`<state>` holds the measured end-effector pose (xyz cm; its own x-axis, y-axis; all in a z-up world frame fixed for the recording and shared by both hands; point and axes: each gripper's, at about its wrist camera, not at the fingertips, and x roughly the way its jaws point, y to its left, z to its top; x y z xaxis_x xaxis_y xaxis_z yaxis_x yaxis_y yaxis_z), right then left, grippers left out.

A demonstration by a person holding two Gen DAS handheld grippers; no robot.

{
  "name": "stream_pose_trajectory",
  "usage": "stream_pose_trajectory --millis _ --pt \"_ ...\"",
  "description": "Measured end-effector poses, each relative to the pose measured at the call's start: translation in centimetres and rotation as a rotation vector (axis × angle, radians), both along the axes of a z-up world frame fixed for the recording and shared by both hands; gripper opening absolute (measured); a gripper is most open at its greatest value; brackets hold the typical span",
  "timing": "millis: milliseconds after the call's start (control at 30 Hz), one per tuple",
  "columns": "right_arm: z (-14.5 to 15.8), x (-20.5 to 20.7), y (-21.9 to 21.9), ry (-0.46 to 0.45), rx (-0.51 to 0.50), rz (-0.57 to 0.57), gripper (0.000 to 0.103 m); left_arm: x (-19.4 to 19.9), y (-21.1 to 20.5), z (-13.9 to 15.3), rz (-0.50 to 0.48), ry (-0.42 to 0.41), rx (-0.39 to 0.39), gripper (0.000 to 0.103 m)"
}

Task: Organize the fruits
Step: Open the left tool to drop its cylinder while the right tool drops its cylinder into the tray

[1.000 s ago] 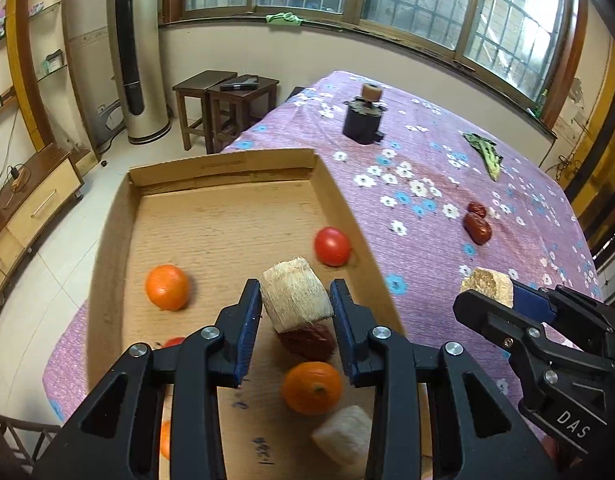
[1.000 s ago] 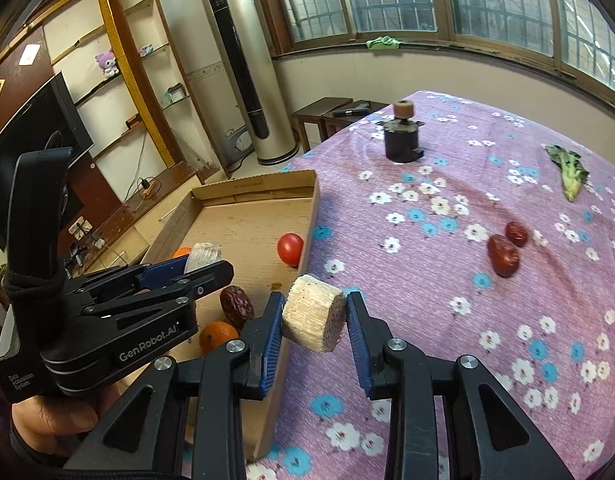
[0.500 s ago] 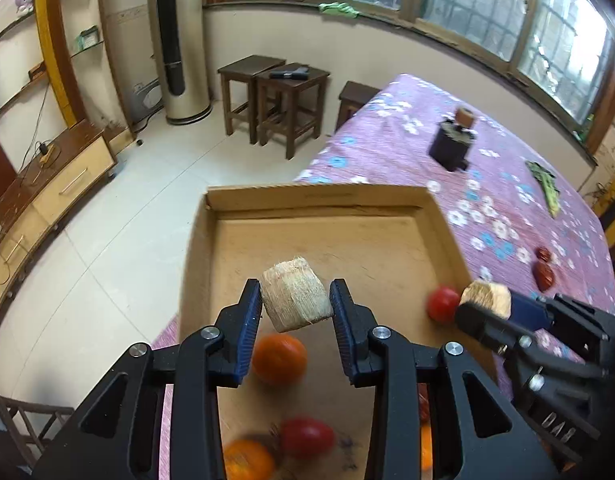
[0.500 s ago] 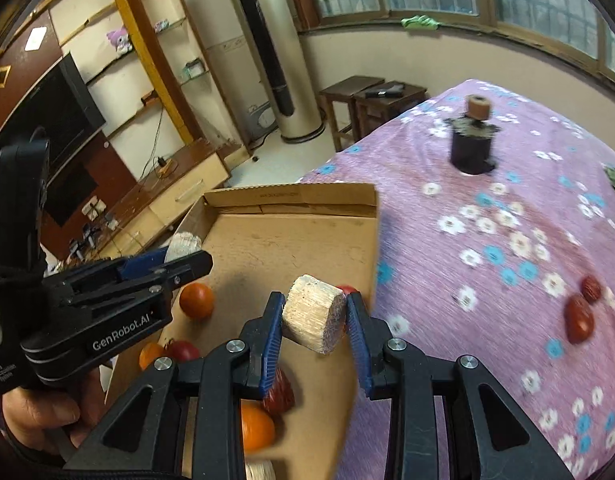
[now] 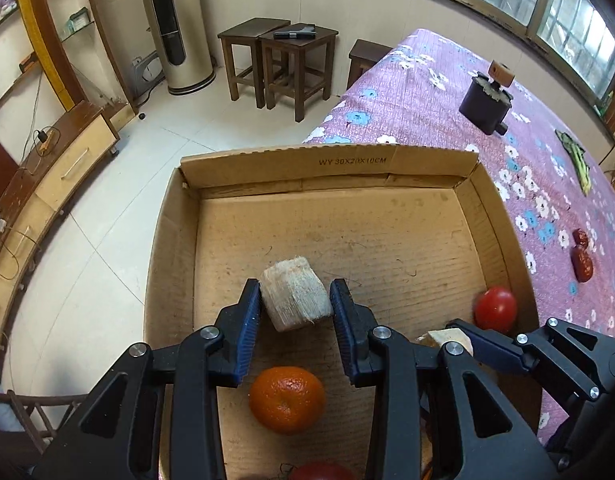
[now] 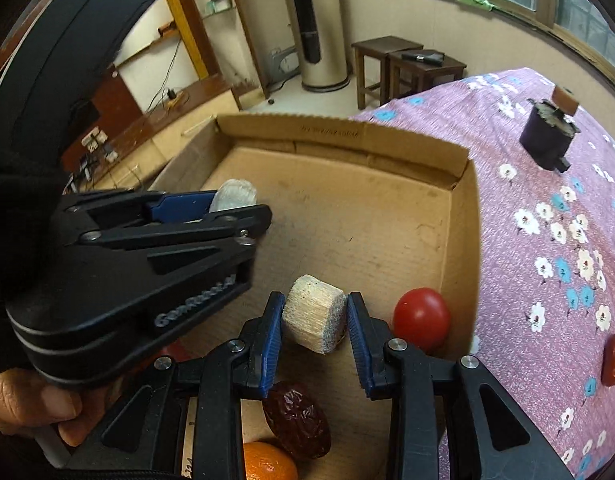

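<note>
Inside cardboard box (image 5: 327, 168): orange (image 5: 286, 404), tomato (image 5: 495, 309), date (image 6: 297, 420).

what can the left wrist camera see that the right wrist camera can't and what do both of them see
Only the left wrist view shows the green vegetable far off on the purple tablecloth.

Only the right wrist view shows the wrinkled brown date inside the cardboard box, and the person's hand on the left claw's handle.

Both show each claw, left claw and right claw, shut on a pale fibrous chunk, plus the red tomato, an orange and the dark pot.
</note>
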<state>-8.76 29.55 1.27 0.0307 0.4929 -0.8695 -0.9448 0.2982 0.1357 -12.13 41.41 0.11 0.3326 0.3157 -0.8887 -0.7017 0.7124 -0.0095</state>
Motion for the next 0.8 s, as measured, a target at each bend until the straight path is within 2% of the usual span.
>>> stream_pose_trajectory --millis 167,233,267,433,633,667,733,800 --pt "0.4 -0.4 -0.3 -0.026 0.009 0.009 0.04 -0.3 0.0 0.4 0.02 0.008 0.008 0.033" --pt "1.0 -0.4 -0.9 -0.038 0.022 0.007 0.042 -0.8 0.0 0.9 0.034 -0.006 0.013 0.045" --pt "1.3 -0.4 -1.5 -0.041 0.03 0.004 0.043 -1.3 -0.1 1.4 0.044 -0.024 0.015 0.047" --pt "3.7 0.0 -5.1 -0.032 0.106 -0.039 0.046 -2.7 -1.0 3.1 0.058 -0.091 0.02 0.048" --pt "5.3 1.1 -9.8 -0.008 0.168 -0.117 0.05 -2.3 -4.2 4.3 -0.007 -0.134 0.012 0.049" --pt "5.4 1.4 -10.2 -0.006 0.171 -0.126 0.05 -2.2 -4.8 4.4 -0.023 -0.142 0.007 0.051" --pt "5.4 1.9 -11.5 -0.002 0.174 -0.153 0.052 -2.0 -6.0 4.6 -0.041 -0.15 0.008 0.064" --pt "5.4 2.4 -13.0 0.001 0.171 -0.177 0.052 -1.7 -7.2 4.9 -0.058 -0.159 0.019 0.064"
